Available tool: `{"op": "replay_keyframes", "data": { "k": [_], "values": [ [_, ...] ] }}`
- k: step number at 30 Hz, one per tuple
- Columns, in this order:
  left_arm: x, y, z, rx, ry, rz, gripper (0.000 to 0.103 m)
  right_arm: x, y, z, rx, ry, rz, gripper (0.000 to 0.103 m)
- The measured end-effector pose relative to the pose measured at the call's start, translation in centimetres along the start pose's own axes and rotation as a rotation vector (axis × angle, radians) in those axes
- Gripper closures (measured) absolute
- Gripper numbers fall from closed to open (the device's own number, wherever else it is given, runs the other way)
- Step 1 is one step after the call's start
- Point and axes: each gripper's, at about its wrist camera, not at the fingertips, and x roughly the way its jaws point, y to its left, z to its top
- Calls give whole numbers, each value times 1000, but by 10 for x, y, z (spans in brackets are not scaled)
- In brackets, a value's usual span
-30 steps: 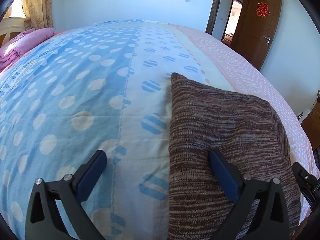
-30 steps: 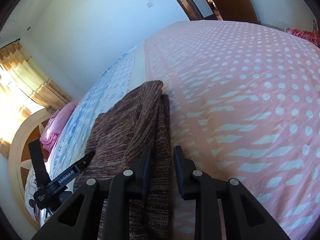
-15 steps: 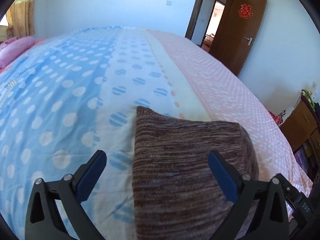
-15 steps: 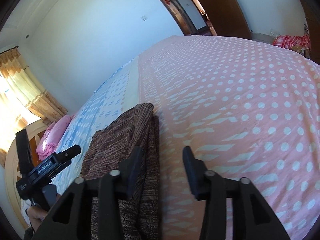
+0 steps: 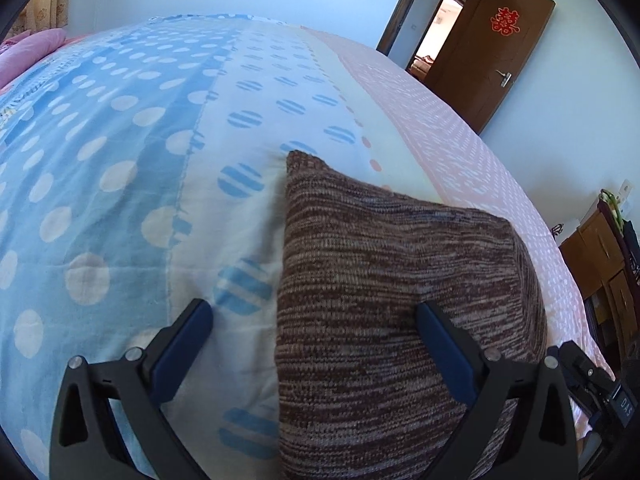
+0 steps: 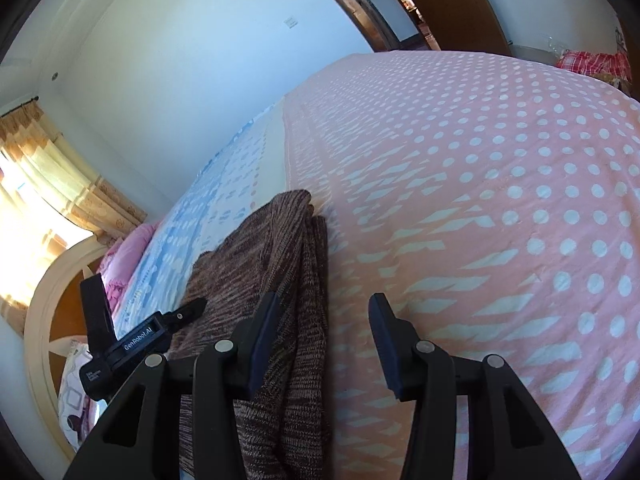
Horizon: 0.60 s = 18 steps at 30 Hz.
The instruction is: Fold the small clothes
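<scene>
I see the brown marled knit garment folded into a thick rectangle on the bedspread near its pink side, my left gripper jaws wide across its left edge, my right gripper jaws wide at its right edge, neither holding it

You have a polka-dot bedspread filling most of both views, blue at left, pink at right. A brown wooden door with a red paper ornament stands open at upper right. A pink pillow and patterned curtains sit at left; a wooden cabinet occupies the right edge.
</scene>
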Motion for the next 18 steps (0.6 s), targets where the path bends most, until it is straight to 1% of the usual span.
{"op": "replay_keyframes", "data": {
  "k": [1, 3, 5, 7, 9, 12, 15, 18],
  "values": [
    [0, 1, 0, 5, 2, 0, 0, 5, 2, 3, -13, 22, 7, 53],
    [-1, 2, 0, 1, 1, -6, 0, 17, 10, 12, -65, 62, 8, 48],
    [0, 6, 2, -10, -4, -25, 0, 31, 20, 22, -141, 85, -6, 45],
    [-1, 9, 2, -26, -10, -52, 0, 49, 23, 32, -165, 101, -36, 44],
    [-1, 12, 3, -42, -12, -74, 0, 71, 23, 39, -165, 154, 13, 44],
    [1, 12, 6, -49, -3, -100, 0, 85, 32, 40, -204, 159, 53, 44],
    [2, 13, 8, -67, -3, -116, 0, 96, 43, 35, -280, 176, 48, 43],
    [4, 6, 8, -40, 2, -96, 1, 104, 46, 37, -286, 204, 72, 46]
  ]
}}
